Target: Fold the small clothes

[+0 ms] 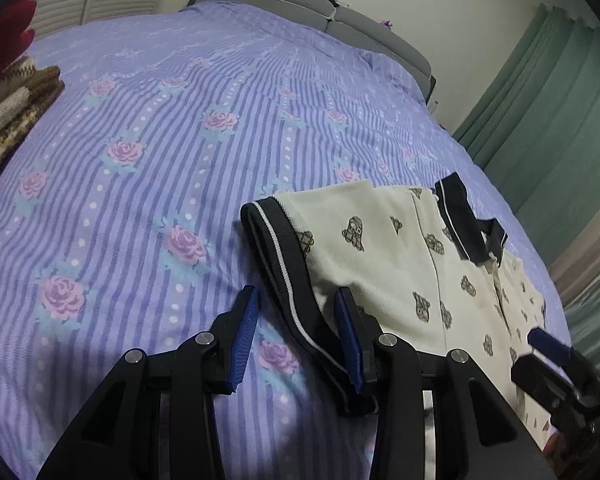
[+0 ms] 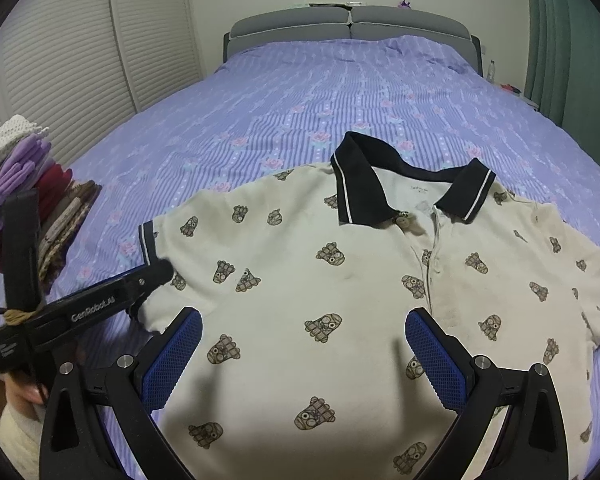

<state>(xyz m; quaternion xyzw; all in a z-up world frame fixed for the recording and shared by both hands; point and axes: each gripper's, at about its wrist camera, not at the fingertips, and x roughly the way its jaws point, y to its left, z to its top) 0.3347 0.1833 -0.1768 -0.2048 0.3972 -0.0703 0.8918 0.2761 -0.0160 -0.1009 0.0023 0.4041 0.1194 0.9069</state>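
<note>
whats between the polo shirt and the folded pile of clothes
Only bare purple floral bedsheet lies between the polo shirt and the folded pile of clothes, shown in the right wrist view.

I see a cream polo shirt with bear prints and navy collar (image 2: 340, 300). It lies flat, front up, sleeves spread.

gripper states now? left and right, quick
Left gripper: open, the shirt sleeve's dark cuff lies between its fingers, not clamped.
Right gripper: open, holding nothing, above the shirt.
</note>
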